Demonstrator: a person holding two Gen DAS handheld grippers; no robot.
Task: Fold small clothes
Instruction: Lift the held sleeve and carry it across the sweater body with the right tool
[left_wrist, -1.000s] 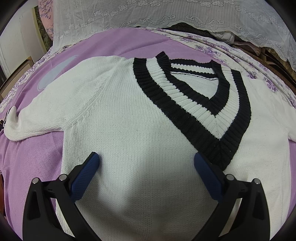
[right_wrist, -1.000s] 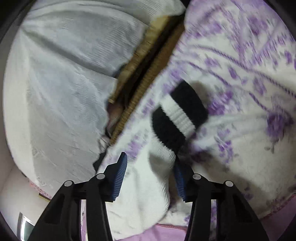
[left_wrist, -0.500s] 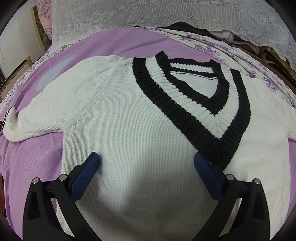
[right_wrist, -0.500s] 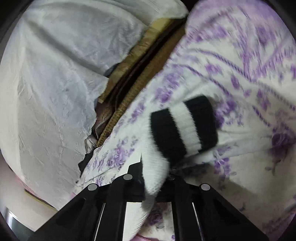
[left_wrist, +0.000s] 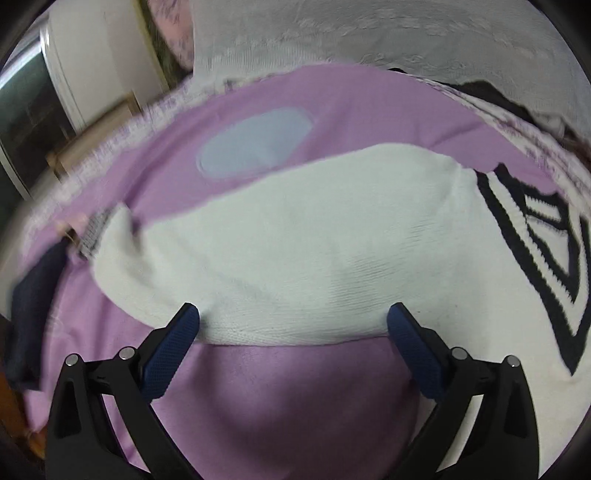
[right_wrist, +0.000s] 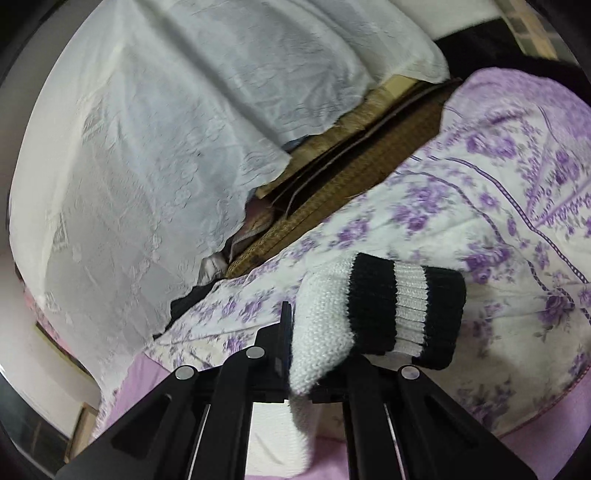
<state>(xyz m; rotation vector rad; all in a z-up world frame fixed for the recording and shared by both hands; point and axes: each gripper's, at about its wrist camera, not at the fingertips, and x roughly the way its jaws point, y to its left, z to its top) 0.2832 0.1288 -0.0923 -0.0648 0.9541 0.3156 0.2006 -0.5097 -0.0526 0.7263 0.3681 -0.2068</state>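
Domestic bedroom; a bed carries a lilac sheet (left_wrist: 303, 387) and a purple-flowered quilt (right_wrist: 517, 206); white lace-patterned covers (right_wrist: 147, 140) drape bulky bedding behind; woven mats (right_wrist: 332, 192) lie stacked beneath them; a pale door or cabinet front (left_wrist: 103, 62) stands at the bedside.
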